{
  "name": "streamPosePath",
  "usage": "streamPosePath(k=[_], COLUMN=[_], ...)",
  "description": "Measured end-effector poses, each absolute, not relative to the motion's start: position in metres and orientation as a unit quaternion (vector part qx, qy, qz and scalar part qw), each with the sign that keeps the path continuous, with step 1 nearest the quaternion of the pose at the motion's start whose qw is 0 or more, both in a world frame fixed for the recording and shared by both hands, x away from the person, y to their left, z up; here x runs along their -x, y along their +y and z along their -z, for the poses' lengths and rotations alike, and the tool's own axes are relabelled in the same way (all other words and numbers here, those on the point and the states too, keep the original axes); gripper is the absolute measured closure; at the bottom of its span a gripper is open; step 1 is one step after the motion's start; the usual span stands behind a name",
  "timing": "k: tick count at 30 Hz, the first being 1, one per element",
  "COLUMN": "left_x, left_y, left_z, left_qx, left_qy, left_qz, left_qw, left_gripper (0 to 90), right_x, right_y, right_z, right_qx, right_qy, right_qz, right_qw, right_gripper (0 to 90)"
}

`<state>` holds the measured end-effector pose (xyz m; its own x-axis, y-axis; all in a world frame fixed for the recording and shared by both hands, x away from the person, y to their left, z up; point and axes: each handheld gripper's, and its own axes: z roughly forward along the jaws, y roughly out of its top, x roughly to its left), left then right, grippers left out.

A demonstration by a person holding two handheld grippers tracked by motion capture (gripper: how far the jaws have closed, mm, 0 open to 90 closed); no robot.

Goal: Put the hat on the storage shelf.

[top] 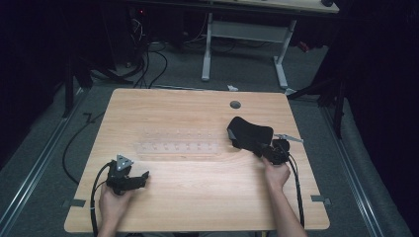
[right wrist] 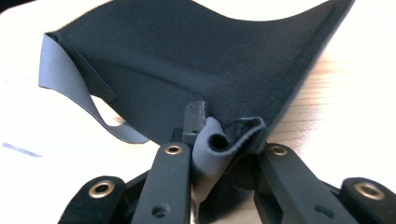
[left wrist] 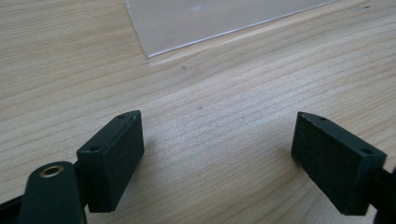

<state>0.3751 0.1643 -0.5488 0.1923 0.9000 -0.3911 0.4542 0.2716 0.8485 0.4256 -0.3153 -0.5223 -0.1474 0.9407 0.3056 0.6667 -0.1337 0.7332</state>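
black cloth pinched at its near edge by the right gripper

the black cloth is held at its near edge, bunched into a small fold between the closed jaws of the right gripper. from the grip it spreads forward and away from the gripper, and part of it is lifted off the wooden table. a grey underside is seen where a corner curls over, to the left of the jaws in the right gripper view. in the high view the cloth lies just ahead of the right gripper, toward the far side.

the step in hand is judged to be lifting or dragging the cloth. for a good result the pinch should be kept firm, because only a narrow fold is caught and it could slip out. the pull should be made slowly and evenly, so that the free part follows without folding under itself.

the left gripper is rested low over the bare table with its jaws wide apart and nothing between them. a clear plastic sheet lies ahead of it, apart from the jaws.

how deep the fold sits between the pads cannot be told, since the fabric covers them. the far edge of the cloth is cut off at the top of the right gripper view. the edges of the plastic sheet are hard to make out in the high view.
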Motion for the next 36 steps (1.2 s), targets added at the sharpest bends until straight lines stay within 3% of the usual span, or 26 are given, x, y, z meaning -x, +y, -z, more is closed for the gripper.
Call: streamPosePath(k=[7,36], left_x=[-0.375,-0.376], left_y=[0.164,0.165], left_z=[0.549,0.549], left_qx=[-0.565,-0.564], left_qy=[0.599,0.600], left_qz=[-0.212,-0.210], left_qw=[0.526,0.527], left_gripper=[17.4,17.5], right_x=[-0.425,-0.396], right_y=[-0.319,-0.334], right_z=[0.519,0.493], right_qx=[-0.635,-0.609], right_qy=[0.624,0.641], right_qz=[-0.427,-0.438], right_qw=[0.162,0.164], right_gripper=[83.8,84.3])
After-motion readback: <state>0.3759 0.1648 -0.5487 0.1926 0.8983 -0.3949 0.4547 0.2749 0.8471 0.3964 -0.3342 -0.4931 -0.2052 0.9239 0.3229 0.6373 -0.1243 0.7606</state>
